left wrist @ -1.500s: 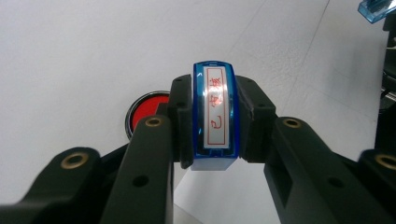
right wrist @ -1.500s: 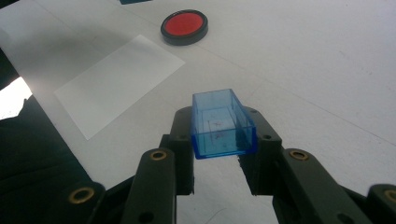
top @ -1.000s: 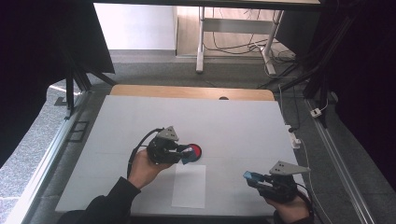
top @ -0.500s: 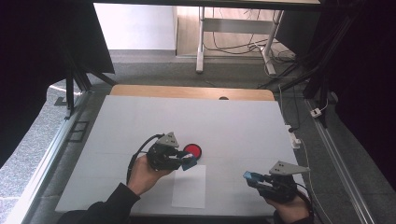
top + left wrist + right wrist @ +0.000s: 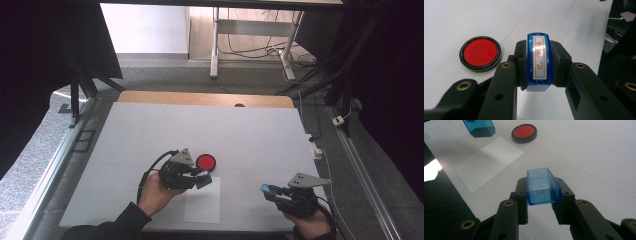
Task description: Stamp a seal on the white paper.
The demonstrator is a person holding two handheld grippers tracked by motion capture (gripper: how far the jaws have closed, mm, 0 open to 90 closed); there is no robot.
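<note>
High view: left gripper [image 5: 200, 179] pinches the uncapped stamp [image 5: 539, 62] beside the ink pad [image 5: 206, 162], right gripper [image 5: 270, 190] clamps its cap [image 5: 542, 186] — paper [image 5: 202, 200] not yet stamped.

A lab or test workshop is showing here: black curtains [image 5: 45, 75] are hanging at the left and right of the frame, metal frame rails [image 5: 50, 165] are running beside the white table [image 5: 200, 125], and loose cables [image 5: 250, 50] are lying on the floor at upper centre.
</note>
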